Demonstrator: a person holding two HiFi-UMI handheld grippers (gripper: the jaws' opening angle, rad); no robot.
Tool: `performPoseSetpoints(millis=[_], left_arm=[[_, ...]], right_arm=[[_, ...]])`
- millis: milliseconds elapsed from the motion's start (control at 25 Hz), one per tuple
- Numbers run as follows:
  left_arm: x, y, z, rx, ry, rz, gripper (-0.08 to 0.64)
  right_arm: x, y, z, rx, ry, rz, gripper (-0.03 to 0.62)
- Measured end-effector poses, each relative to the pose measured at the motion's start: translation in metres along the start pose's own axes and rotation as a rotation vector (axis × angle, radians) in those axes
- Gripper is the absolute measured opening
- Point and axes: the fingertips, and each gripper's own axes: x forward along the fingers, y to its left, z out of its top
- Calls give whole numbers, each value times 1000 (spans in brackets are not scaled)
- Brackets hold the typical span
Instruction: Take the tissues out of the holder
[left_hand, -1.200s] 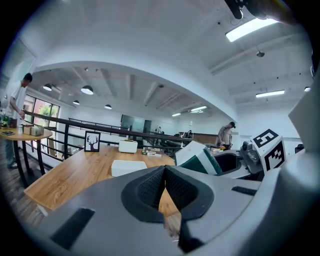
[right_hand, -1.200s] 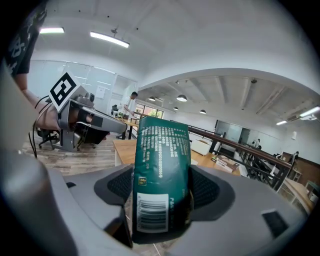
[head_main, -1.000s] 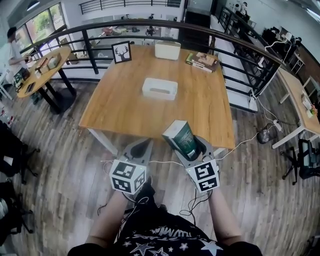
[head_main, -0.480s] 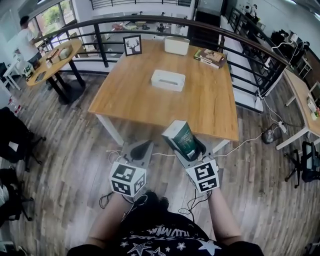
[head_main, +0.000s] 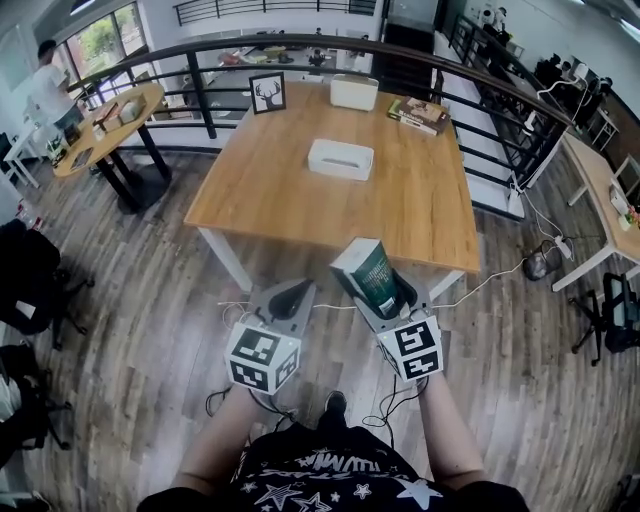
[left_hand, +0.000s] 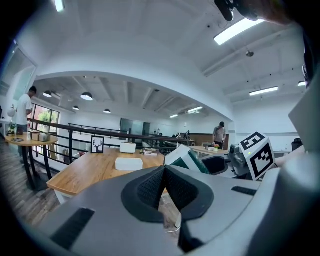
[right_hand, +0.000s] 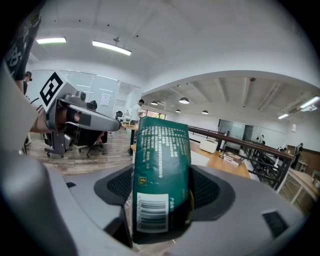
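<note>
Head view: green tissue pack (head_main: 368, 277) is clamped between the jaws of the right gripper (head_main: 388, 298), standing up out of them, over the wooden floor (head_main: 150, 300) just short of the worktop's (head_main: 420, 220) near edge. White holder (head_main: 340, 158) is set near the worktop's middle, well apart from the pack. Left gripper (head_main: 287, 297) is held beside the right one, jaws pressed together with nothing between them. Along the far edge are listed a white box (head_main: 354, 92), a framed deer picture (head_main: 267, 92) and stacked books (head_main: 418, 114).
</note>
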Motion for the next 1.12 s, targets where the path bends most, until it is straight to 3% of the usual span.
performPoseSetpoints(millis=[160,640,1120], left_arm=[[-34,0,-4,2,9,-13,12],[-134,-23,-18,10,8,-60,12],[-174,-22,-26,7,-7,-70,12]], right_arm=[[-16,28,7,51,-20,-27,341],[-88,105,17,44,-34,-161,341],[-108,137,20,35,-36,-221,341]])
